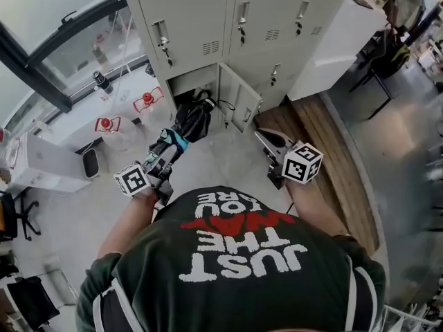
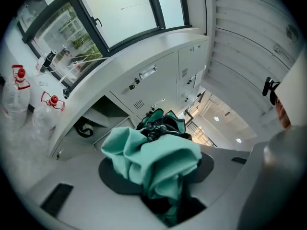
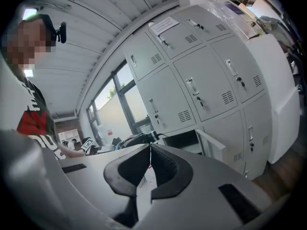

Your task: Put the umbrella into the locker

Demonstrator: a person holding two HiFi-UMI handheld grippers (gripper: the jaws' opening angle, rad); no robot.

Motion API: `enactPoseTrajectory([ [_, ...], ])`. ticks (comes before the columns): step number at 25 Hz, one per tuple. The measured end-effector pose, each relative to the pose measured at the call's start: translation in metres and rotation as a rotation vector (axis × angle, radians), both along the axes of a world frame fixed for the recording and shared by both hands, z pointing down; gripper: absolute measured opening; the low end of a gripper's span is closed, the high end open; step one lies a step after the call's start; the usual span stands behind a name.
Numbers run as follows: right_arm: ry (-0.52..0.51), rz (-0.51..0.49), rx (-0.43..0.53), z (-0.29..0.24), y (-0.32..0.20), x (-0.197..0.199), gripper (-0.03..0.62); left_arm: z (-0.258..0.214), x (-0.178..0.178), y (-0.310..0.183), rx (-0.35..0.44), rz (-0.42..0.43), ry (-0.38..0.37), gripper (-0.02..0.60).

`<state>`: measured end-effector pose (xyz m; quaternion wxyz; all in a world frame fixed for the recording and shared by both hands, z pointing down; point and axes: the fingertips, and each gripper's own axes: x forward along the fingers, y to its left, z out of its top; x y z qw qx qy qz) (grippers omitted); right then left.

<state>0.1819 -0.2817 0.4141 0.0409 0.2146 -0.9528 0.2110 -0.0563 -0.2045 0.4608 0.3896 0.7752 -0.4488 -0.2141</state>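
A folded black and teal umbrella (image 1: 188,123) is clamped in my left gripper (image 1: 168,151) and lies level, its far end at the mouth of the open bottom locker (image 1: 197,83). In the left gripper view the teal fabric (image 2: 160,159) bunches between the jaws, with the open locker (image 2: 91,121) ahead on the left. My right gripper (image 1: 263,137) hovers to the right of the locker door (image 1: 239,106), its jaws shut on nothing. In the right gripper view the right gripper (image 3: 150,150) has its tips touching and points at the open locker (image 3: 184,139), beside the umbrella (image 3: 132,140).
The grey lockers (image 1: 201,19) above are closed. Two red-capped bottles (image 1: 147,102) stand on the white ledge to the left by the window. A wooden floor strip (image 1: 332,151) runs along the right, with a black chair (image 1: 377,64) beyond it.
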Motion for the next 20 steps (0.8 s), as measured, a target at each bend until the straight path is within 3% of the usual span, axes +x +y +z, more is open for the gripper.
enactPoseTrajectory([
  [7, 0.032, -0.047, -0.021, 0.02, -0.046, -0.022, 0.034, 0.04, -0.017, -0.047, -0.112, -0.08, 0.054, 0.204],
  [10, 0.061, -0.056, -0.028, 0.034, -0.059, -0.047, 0.034, 0.059, -0.031, -0.07, -0.142, -0.092, 0.118, 0.204],
  [14, 0.102, -0.044, -0.034, 0.05, -0.07, -0.081, 0.034, 0.077, -0.039, -0.104, -0.147, -0.046, 0.26, 0.204],
  [20, 0.123, 0.018, -0.091, 0.066, -0.079, -0.124, 0.034, 0.13, -0.06, -0.133, -0.276, 0.027, 0.257, 0.204],
])
